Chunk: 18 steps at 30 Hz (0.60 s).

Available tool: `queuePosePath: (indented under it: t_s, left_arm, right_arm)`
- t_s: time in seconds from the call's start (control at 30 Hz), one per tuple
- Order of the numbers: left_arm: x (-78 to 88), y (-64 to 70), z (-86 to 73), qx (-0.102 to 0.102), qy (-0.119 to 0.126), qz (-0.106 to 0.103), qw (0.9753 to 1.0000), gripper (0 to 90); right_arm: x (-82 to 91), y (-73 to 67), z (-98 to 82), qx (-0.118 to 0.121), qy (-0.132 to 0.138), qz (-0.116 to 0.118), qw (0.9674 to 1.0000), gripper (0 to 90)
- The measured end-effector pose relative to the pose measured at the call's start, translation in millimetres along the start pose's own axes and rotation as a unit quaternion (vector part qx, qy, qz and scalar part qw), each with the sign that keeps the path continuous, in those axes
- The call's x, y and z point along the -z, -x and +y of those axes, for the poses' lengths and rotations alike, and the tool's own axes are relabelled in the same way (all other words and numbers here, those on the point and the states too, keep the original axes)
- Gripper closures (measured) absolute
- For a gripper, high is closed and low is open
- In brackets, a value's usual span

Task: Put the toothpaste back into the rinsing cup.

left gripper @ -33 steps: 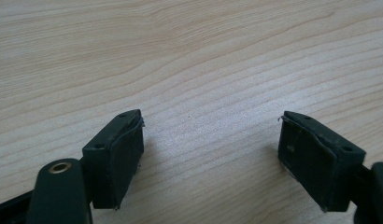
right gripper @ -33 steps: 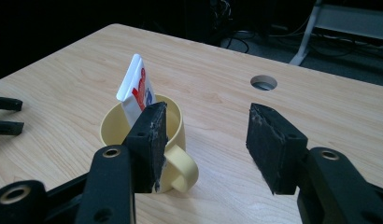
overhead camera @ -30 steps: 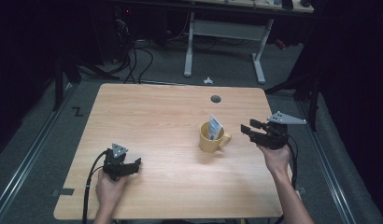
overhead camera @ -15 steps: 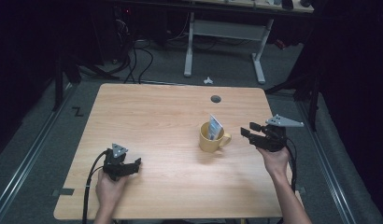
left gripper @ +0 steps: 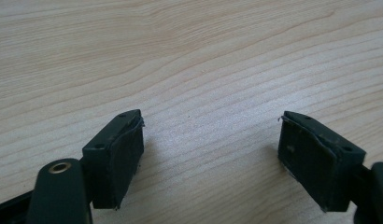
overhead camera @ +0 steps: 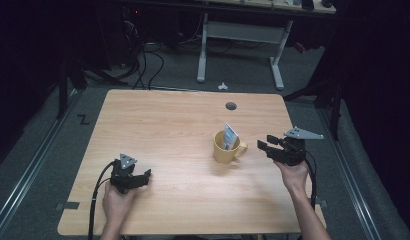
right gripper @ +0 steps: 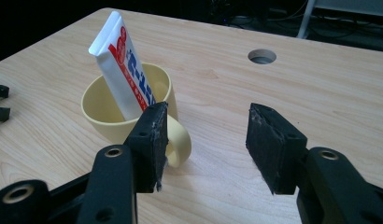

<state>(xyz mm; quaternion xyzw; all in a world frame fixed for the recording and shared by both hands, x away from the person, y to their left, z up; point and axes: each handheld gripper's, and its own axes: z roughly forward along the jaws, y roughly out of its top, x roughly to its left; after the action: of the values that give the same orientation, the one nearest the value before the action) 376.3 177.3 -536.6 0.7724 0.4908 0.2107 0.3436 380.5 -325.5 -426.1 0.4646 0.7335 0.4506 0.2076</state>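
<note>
Little has shifted since the earlier frames: the right gripper (overhead camera: pixel 267 145) has drawn back a touch from the mug (overhead camera: pixel 226 147) toward the table's right edge, while the left gripper (overhead camera: pixel 142 176) lies where it was near the front left corner. Seen from the right gripper (right gripper: pixel 206 140), its two black jaws stand well apart with nothing between them, their flat rectangular pads rough and frayed at the edges; they point at the mug (right gripper: pixel 129 109) without touching it, the left pad just in front of the curved handle. That mug is pale yellow, smooth and round, standing upright on the table (overhead camera: pixel 173 130) right of centre, its handle turned toward the right gripper. A toothpaste tube (right gripper: pixel 123 65) leans inside it, white and glossy with red and blue print, its flat crimped end sticking up above the rim. From above, the tube (overhead camera: pixel 230 134) tilts toward the far edge. Across at the left gripper (left gripper: pixel 210 144), the jaws are also spread wide and empty, resting low over bare table (left gripper: pixel 203 56), a light wood-grain top with fine wavy lines. A round cable hole (overhead camera: pixel 231 106) sits near the far edge.
</note>
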Motion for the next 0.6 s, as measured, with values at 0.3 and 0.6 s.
queuePosePath:
  t_s: [0.3, 0.6]
  left_arm:
    - [0.0, 0.0, 0.0, 0.0, 0.0, 0.0, 1.0, 22.7]
    - [0.0, 0.1, 0.0, 0.0, 0.0, 0.0, 1.0, 22.7]
  right_arm:
    - [-0.9, 2.1, -8.6, -0.008, -0.003, -0.001, 1.0, 48.5]
    - [-2.4, 2.5, -13.4, -0.009, -0.007, -0.001, 0.9999, 48.4]
